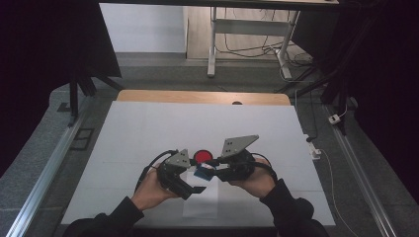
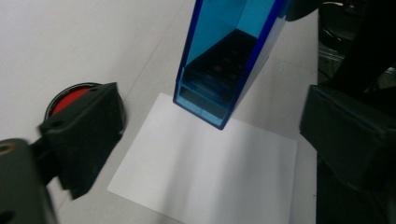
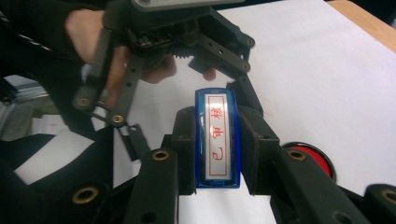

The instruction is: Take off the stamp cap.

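My right gripper is shut on a blue see-through stamp whose white label carries red characters. In the left gripper view the stamp hangs tilted above a white sheet of paper, its lower end just over the sheet's far edge. My left gripper stands open, jaws wide apart on either side of the sheet, touching nothing. A round red ink pad lies on the table just beyond both grippers. From above, the left gripper and the right gripper meet over the stamp.
The white table cover stretches far to the left, right and back. The paper sheet lies near the front edge between the person's forearms. A wooden strip marks the table's far edge. Metal rails run along both sides.
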Tool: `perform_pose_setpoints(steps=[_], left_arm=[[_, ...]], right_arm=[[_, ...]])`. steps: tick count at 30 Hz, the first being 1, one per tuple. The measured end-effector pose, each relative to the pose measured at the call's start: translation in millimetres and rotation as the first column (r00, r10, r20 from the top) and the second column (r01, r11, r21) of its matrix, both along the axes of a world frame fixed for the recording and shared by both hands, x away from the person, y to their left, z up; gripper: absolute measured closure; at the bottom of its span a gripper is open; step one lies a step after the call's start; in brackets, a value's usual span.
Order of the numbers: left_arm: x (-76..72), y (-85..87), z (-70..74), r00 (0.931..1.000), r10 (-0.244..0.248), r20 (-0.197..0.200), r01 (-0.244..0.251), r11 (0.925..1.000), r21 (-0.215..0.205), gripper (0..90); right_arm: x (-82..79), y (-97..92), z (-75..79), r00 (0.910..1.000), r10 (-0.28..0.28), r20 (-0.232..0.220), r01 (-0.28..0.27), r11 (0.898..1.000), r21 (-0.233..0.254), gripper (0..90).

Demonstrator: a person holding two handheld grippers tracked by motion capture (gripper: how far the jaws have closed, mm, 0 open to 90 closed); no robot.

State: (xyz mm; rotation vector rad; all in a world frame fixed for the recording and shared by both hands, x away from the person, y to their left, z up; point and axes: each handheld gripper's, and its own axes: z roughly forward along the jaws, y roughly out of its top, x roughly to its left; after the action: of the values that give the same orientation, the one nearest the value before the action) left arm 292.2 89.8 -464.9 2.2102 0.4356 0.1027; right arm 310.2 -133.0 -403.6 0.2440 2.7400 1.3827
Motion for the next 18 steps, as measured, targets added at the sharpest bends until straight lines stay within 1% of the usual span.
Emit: perform_pose_setpoints(steps=[4, 8, 9, 11, 13, 15, 16, 18], left_arm=[[-1.6, 2.8, -1.1, 0.9997, -0.025, 0.001, 0.025, 0.9996, -0.016, 15.7], [-3.3, 5.3, -0.8, 0.9986, -0.052, 0.002, 0.052, 0.9980, -0.036, 23.6], [-3.2, 6.4, -0.6, 0.9978, -0.067, 0.002, 0.067, 0.9971, -0.037, 27.0], [-4.2, 8.0, -0.8, 0.9968, -0.079, 0.003, 0.079, 0.9956, -0.050, 34.2], [-4.3, 10.0, -1.0, 0.9953, -0.097, -0.006, 0.096, 0.9933, -0.064, 41.5], [-4.0, 11.9, -1.0, 0.9937, -0.111, -0.016, 0.110, 0.9908, -0.079, 46.9], [-3.9, 12.9, -0.9, 0.9926, -0.120, -0.013, 0.119, 0.9893, -0.085, 49.7], [-4.2, 13.5, -0.5, 0.9902, -0.138, -0.019, 0.136, 0.9859, -0.098, 53.4]], right_arm=[[-0.8, 0.1, 0.0, 0.9994, 0.033, -0.015, -0.032, 0.999, 0.012, 70.1], [-2.9, 1.4, -0.3, 0.9973, 0.072, -0.012, -0.072, 0.997, 0.014, 70.1], [-3.6, 1.6, -0.3, 0.9967, 0.080, -0.012, -0.080, 0.997, 0.016, 70.1], [-3.9, 2.0, -0.2, 0.9948, 0.102, -0.005, -0.102, 0.995, 0.021, 70.1], [-4.7, 1.8, 0.6, 0.9933, 0.115, -0.002, -0.115, 0.993, 0.024, 70.2], [-5.1, 1.3, 1.5, 0.9919, 0.127, -0.002, -0.127, 0.991, 0.030, 70.1], [-5.6, 1.2, 2.0, 0.9913, 0.132, -0.003, -0.132, 0.991, 0.032, 70.2], [-6.4, 1.0, 2.7, 0.9903, 0.139, 0.002, -0.139, 0.990, 0.033, 70.2]])
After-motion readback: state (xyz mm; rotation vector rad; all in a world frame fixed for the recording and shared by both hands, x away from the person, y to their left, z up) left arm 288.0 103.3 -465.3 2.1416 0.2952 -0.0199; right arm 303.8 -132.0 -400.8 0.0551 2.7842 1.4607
